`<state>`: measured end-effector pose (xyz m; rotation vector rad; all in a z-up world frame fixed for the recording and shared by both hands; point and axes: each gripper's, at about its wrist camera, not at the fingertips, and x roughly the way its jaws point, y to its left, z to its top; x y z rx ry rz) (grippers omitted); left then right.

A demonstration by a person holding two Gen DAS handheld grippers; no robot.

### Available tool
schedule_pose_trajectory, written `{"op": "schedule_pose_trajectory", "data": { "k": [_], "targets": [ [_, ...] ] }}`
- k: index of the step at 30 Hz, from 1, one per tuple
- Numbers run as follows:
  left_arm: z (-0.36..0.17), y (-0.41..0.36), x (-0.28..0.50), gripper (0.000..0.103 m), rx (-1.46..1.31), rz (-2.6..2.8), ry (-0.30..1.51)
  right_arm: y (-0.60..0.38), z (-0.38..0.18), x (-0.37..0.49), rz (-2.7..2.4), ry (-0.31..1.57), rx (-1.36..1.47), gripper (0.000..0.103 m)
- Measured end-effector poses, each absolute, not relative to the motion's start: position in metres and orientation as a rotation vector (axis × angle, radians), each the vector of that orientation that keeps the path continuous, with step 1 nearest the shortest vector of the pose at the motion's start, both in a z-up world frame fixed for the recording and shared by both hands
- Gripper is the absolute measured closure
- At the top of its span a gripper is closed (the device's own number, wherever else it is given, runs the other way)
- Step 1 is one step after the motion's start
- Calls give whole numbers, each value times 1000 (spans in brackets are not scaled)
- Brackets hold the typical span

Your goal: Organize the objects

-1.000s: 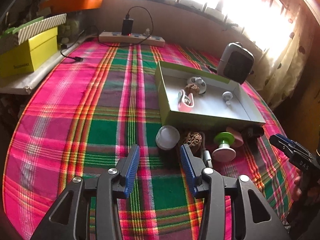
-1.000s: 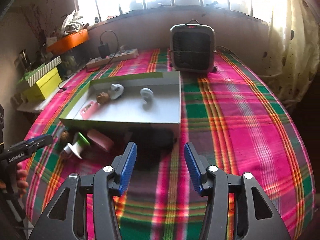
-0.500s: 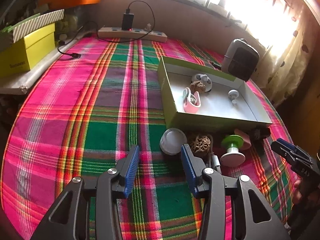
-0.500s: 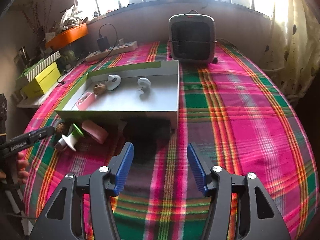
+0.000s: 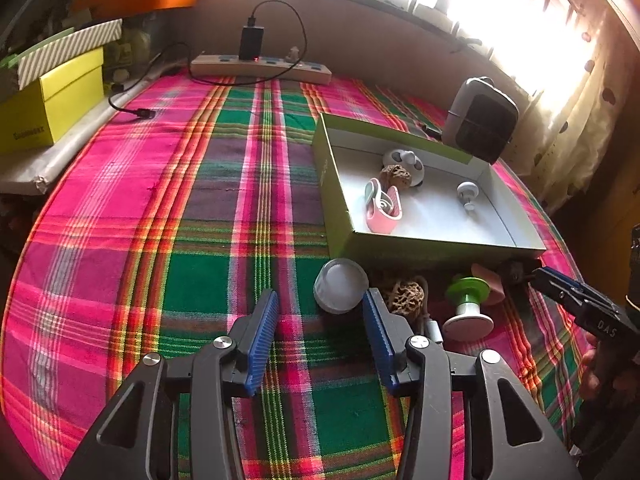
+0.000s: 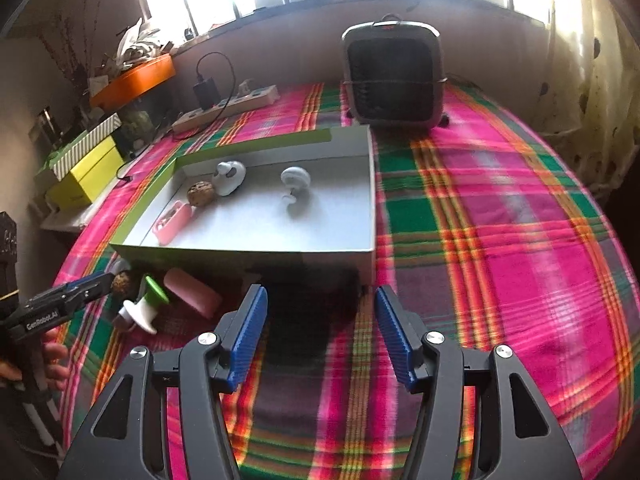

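We hold the left gripper (image 5: 320,316) with its jaws apart and empty, low over the cloth; the white round lid (image 5: 341,286) lies just ahead near its right finger, the netted brown ball (image 5: 407,295) beside it, then the green-and-white spool (image 5: 467,304) and a pink piece (image 6: 192,294), all outside the green box (image 5: 334,200). Our right gripper (image 6: 320,316) is spread too, nothing between its pads, a dark object (image 6: 308,300) ahead of it. We judge the lid comes first; we should straddle it squarely, since it sits flat. A plaid cloth (image 5: 200,200) covers the table; a small heater (image 6: 394,76) stands below the bright window.
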<state>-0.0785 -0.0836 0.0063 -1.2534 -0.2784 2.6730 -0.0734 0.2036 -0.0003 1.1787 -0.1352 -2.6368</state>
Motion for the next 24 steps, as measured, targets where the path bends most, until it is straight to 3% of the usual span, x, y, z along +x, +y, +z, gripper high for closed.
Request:
{"op": "schedule_pose_trajectory", "data": {
  "k": [24],
  "targets": [
    [7, -85, -78, 60, -1251, 2672, -281, 184, 4, -52, -2556, 4, 1145, 46]
  ]
}}
